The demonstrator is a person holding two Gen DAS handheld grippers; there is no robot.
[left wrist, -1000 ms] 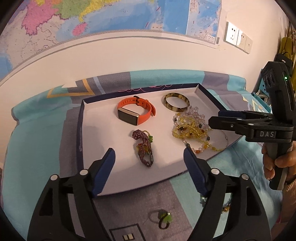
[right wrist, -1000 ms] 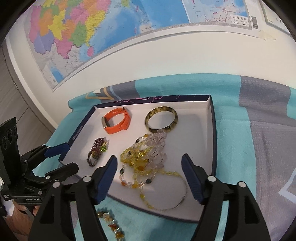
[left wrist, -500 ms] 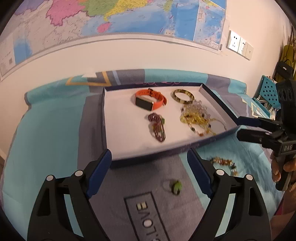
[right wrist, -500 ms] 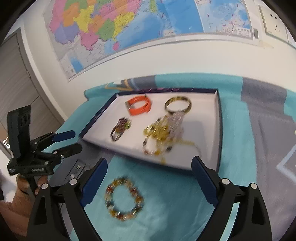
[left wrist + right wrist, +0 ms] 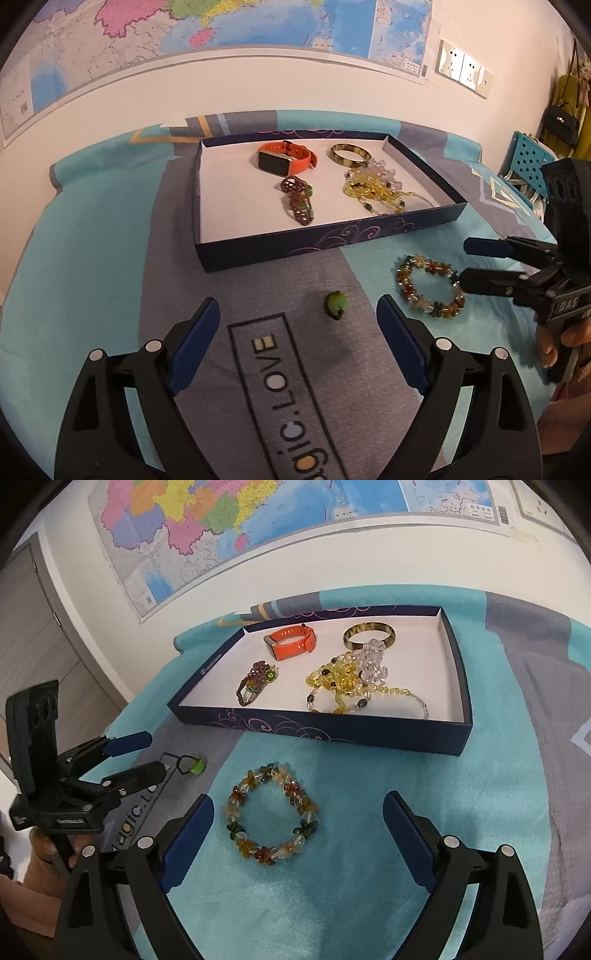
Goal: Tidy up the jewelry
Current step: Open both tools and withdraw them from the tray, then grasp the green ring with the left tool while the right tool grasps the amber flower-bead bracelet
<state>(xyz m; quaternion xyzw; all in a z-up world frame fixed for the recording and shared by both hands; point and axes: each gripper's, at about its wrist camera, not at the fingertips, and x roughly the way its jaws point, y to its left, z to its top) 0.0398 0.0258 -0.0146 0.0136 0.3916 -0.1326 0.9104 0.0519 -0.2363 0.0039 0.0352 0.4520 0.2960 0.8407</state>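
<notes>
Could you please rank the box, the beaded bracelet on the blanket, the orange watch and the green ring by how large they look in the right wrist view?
1. Box
2. Beaded bracelet, though it lies nearer the camera, which flatters it
3. Orange watch
4. Green ring

Both grippers' jaws wide, empty

surface: teal-grey blanket (image 5: 369,867) | on it: navy tray (image 5: 332,731), beaded bracelet (image 5: 271,814), green ring (image 5: 335,304)
</notes>
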